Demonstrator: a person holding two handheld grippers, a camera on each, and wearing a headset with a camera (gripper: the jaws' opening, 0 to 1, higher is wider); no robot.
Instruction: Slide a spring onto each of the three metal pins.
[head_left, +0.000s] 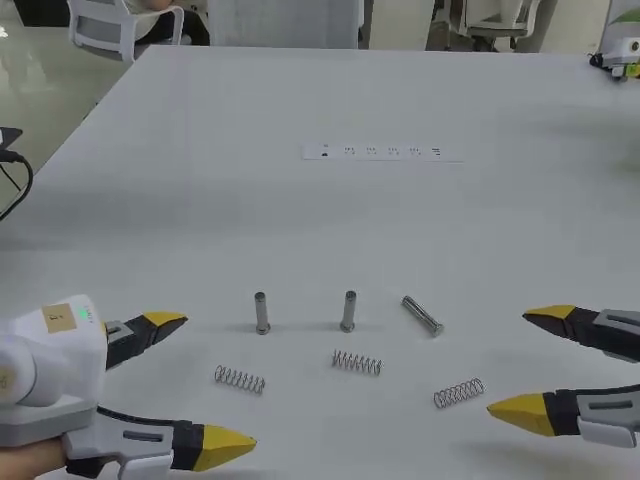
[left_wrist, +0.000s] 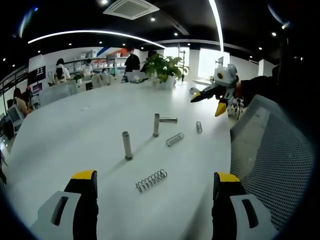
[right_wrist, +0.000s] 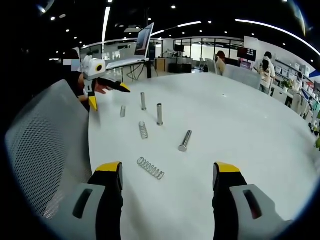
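Observation:
Two metal pins stand upright on the white table (head_left: 330, 220): a left pin (head_left: 261, 312) and a middle pin (head_left: 348, 311). The third pin (head_left: 422, 315) lies on its side to their right. Three bare springs lie in front of them: left (head_left: 239, 379), middle (head_left: 357, 363), right (head_left: 459, 393). My left gripper (head_left: 200, 385) is open at the lower left, just left of the left spring (left_wrist: 151, 180). My right gripper (head_left: 530, 363) is open at the lower right, beside the right spring (right_wrist: 150, 168) and the lying pin (right_wrist: 185, 140). Neither holds anything.
A recessed socket strip (head_left: 380, 152) sits in the tabletop farther back. Office chairs (head_left: 120, 25) stand past the far edge, and a small device (head_left: 620, 55) rests at the far right corner. A mesh chair back (left_wrist: 272, 150) is close to the table's near edge.

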